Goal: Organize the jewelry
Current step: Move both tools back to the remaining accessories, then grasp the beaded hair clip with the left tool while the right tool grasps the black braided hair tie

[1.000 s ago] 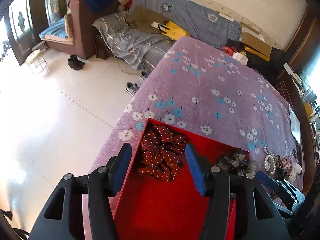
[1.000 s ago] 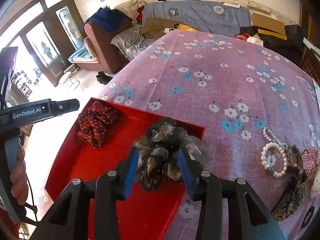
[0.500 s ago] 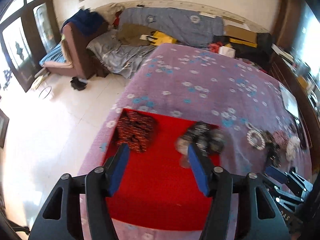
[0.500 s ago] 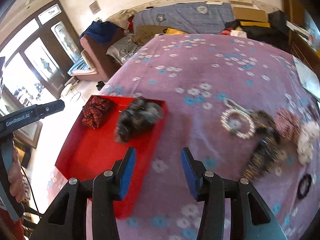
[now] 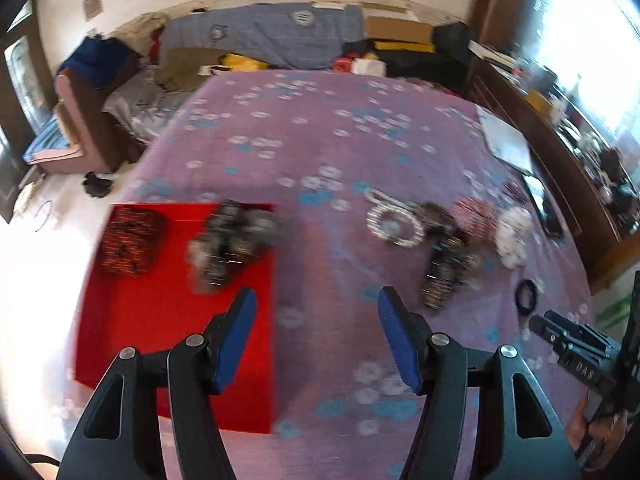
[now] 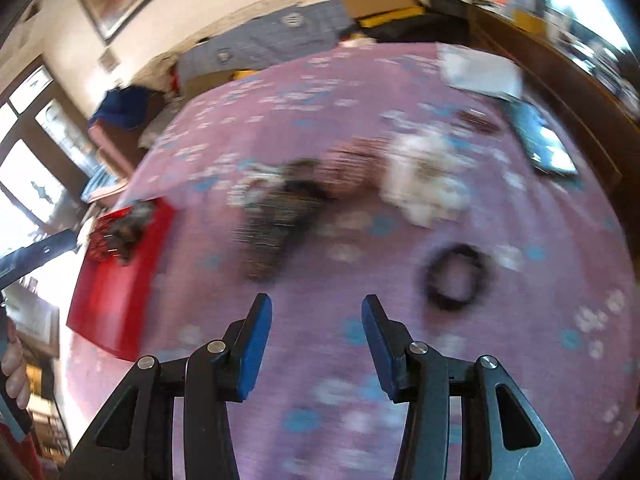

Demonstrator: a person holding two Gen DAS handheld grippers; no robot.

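A red tray [image 5: 160, 340] lies on the purple flowered cloth at the left; it holds a red dotted scrunchie [image 5: 130, 240] and a grey-black scrunchie [image 5: 232, 240]. To the right lie a pearl bracelet [image 5: 394, 224], a dark beaded hair piece [image 5: 444, 276], a pink scrunchie [image 5: 476, 216], a white one [image 5: 514, 240] and a black hair tie [image 5: 526, 296]. My left gripper [image 5: 314, 300] is open and empty above the tray's right edge. My right gripper [image 6: 316, 308] is open and empty, with the beaded piece [image 6: 276, 224] and the black tie [image 6: 456, 276] beyond its fingertips. Both views are blurred.
The tray also shows at the far left of the right wrist view [image 6: 116, 280]. A white paper [image 5: 506, 146] and a dark phone-like slab [image 6: 544, 148] lie at the cloth's far right. A sofa with clothes [image 5: 272, 44] and wooden furniture [image 5: 560, 128] stand beyond.
The right gripper let go of the grey-black scrunchie, which now lies in the tray, and swung right toward the loose items. The left gripper pulled back and turned right.
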